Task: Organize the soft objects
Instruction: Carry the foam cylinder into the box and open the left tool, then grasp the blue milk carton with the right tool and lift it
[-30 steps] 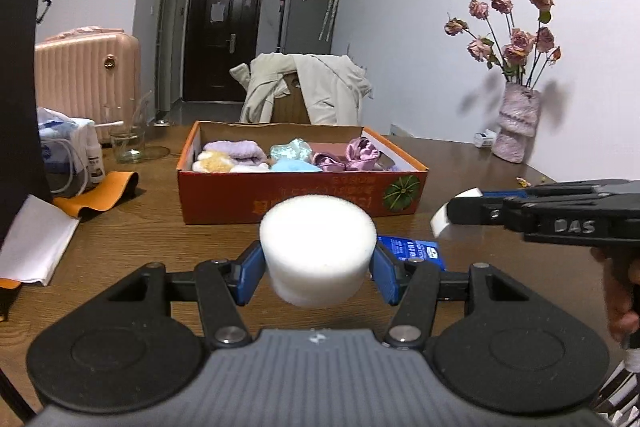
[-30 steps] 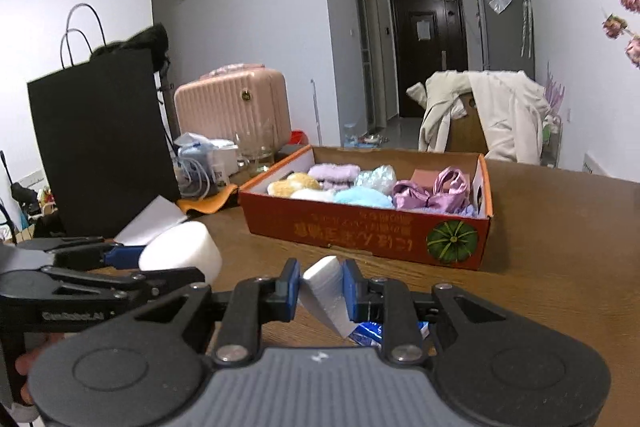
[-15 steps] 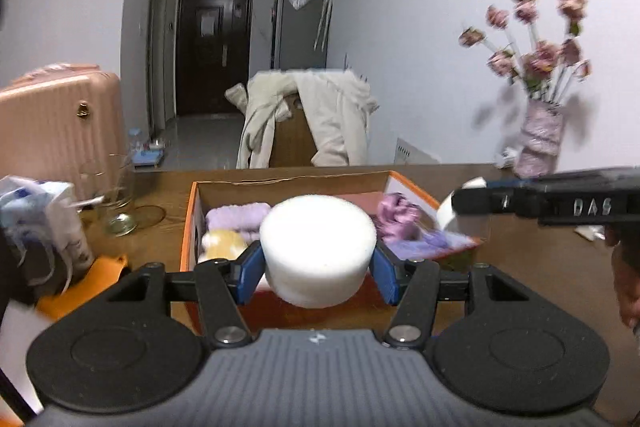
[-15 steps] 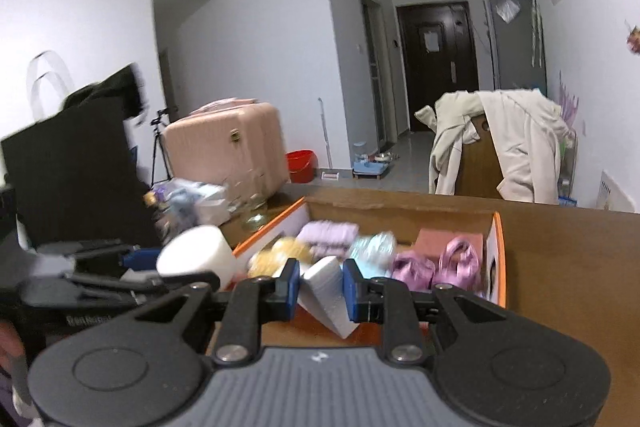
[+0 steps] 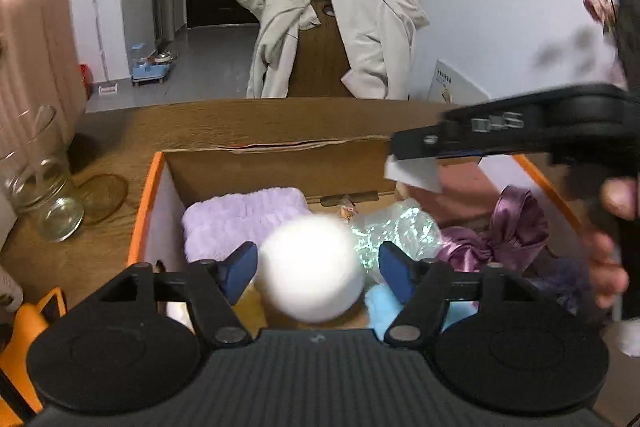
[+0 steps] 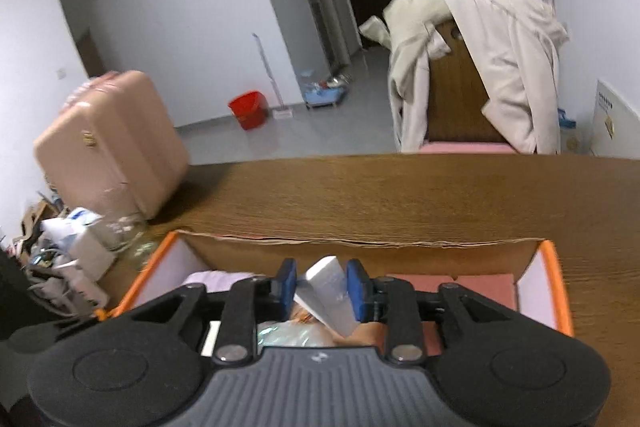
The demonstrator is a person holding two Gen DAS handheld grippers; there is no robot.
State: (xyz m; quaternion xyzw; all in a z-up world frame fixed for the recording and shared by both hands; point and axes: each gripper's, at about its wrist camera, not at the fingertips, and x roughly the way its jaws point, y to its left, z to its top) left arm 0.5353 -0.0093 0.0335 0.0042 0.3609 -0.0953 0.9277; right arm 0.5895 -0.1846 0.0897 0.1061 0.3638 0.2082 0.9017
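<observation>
Our left tongs (image 5: 318,263) stand open around the round sponge (image 5: 311,269) over the box (image 5: 146,211); our right tongs (image 6: 321,287) grip the white wedge (image 6: 329,293) above it.

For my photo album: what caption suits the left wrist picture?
Open left claw releases a round white sponge over the orange box of soft things.
</observation>
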